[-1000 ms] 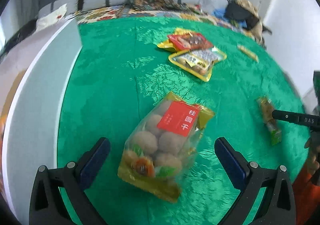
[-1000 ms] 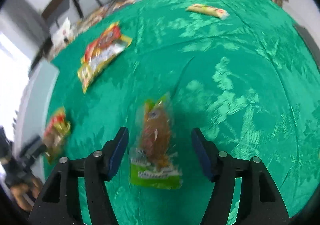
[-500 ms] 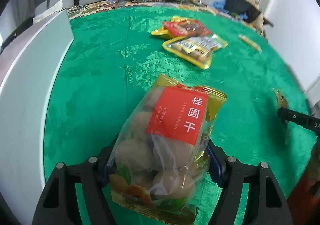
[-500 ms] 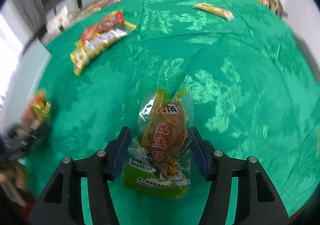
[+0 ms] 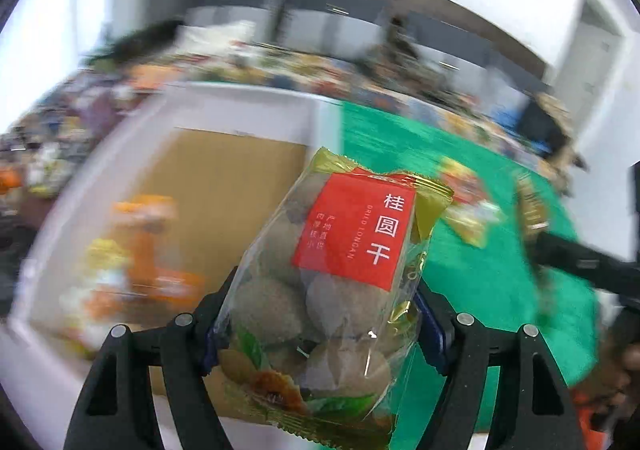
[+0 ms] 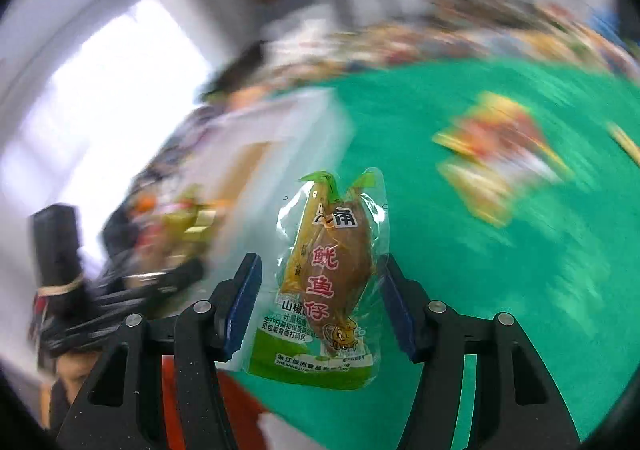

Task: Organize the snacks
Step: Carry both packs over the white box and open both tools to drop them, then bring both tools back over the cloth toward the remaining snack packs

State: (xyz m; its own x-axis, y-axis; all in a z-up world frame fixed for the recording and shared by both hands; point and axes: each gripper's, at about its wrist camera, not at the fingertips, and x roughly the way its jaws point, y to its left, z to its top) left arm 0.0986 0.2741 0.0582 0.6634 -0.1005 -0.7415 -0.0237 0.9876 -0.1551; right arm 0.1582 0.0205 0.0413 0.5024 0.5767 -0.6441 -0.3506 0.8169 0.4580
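Note:
My left gripper (image 5: pixel 320 324) is shut on a clear bag of dried longan (image 5: pixel 332 282) with a red label and gold edges, held up in the air. Behind it is a white box with a brown cardboard floor (image 5: pixel 224 185), holding blurred orange and yellow snack packets (image 5: pixel 132 250). My right gripper (image 6: pixel 320 298) is shut on a small clear squid snack packet (image 6: pixel 332 274) with a green bottom, lifted above the green tablecloth (image 6: pixel 520 290). The white box (image 6: pixel 256 137) lies to its left.
Red and yellow snack packets (image 6: pixel 496 153) lie on the green cloth (image 5: pixel 480 274); they also show in the left wrist view (image 5: pixel 468 201). The right gripper's black arm (image 5: pixel 580 262) reaches in there. A cluttered sofa sits behind the table.
Both grippers closed on their packets, lifted them off the cloth and swung left toward the white box. Both views are now motion-blurred.

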